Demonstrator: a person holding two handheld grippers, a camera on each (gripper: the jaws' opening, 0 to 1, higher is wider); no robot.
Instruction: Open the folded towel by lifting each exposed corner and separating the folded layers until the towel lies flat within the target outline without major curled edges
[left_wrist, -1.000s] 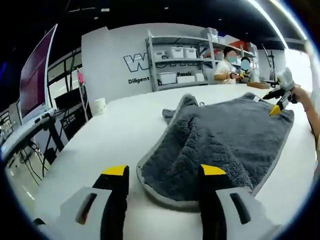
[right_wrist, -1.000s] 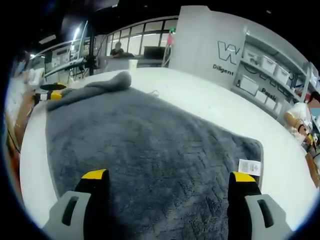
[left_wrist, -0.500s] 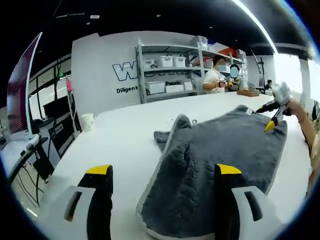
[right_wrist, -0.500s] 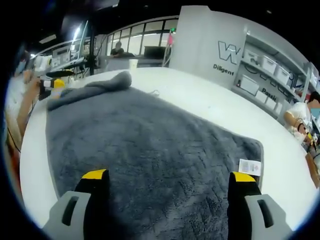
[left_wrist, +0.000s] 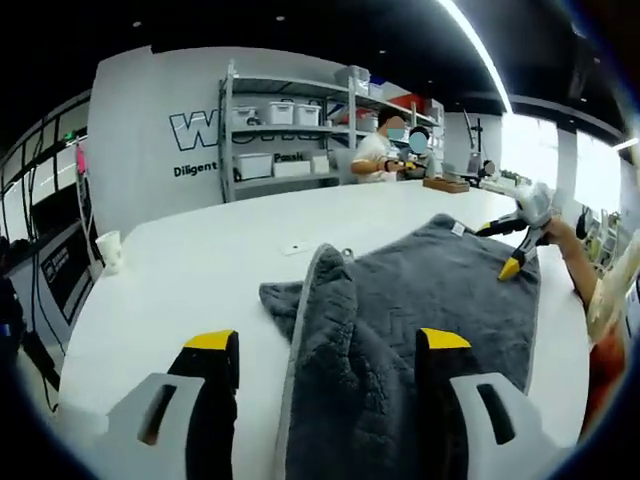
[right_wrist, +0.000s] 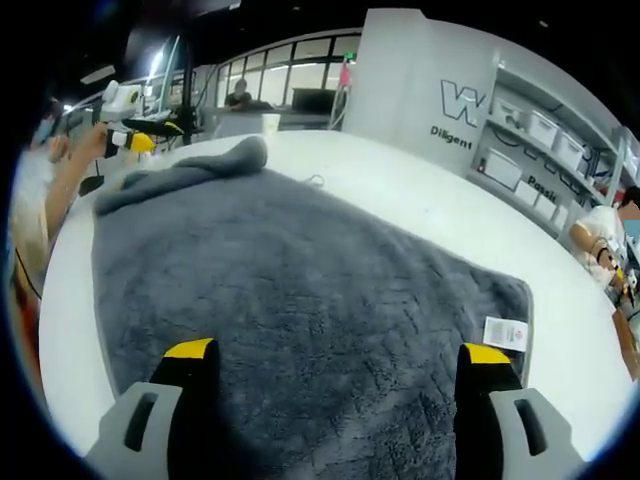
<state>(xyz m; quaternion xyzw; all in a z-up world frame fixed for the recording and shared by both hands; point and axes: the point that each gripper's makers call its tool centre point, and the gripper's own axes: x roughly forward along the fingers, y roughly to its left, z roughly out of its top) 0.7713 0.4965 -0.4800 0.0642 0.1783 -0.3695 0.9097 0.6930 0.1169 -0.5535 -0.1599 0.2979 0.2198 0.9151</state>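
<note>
A large white table (right_wrist: 400, 200) carries the whole scene and runs back toward a grey wall with dark lettering (left_wrist: 200, 135) and a shelving rack (left_wrist: 290, 130) stocked with pale storage bins.

The grey towel (right_wrist: 290, 300) lies spread over most of the tabletop in the right gripper view, its pile flat and open across the middle, with a pale bound edge along the side nearest the rack. Its far end is not flat: a rolled or bunched fold (right_wrist: 200, 165) stands up as a ridge near the table's far edge. In the left gripper view the same towel (left_wrist: 440, 290) shows a raised, doubled-over flap (left_wrist: 325, 320) running between the jaws toward the camera.

The left gripper (left_wrist: 326, 342) has its yellow-tipped jaws set wide apart, straddling the raised flap; whether either jaw touches the cloth cannot be told. It appears again in the right gripper view (right_wrist: 135, 140), held in a hand above the bunched end.

The right gripper (right_wrist: 340, 352) likewise has its jaws spread wide, over flat towel and closed on nothing. In the left gripper view it (left_wrist: 515, 255) is poised at the towel's far border.

A white care label (right_wrist: 503, 333) is sewn near the towel corner beside the right jaw. A white cup (left_wrist: 108, 250) stands on the table well apart from the towel.
</note>
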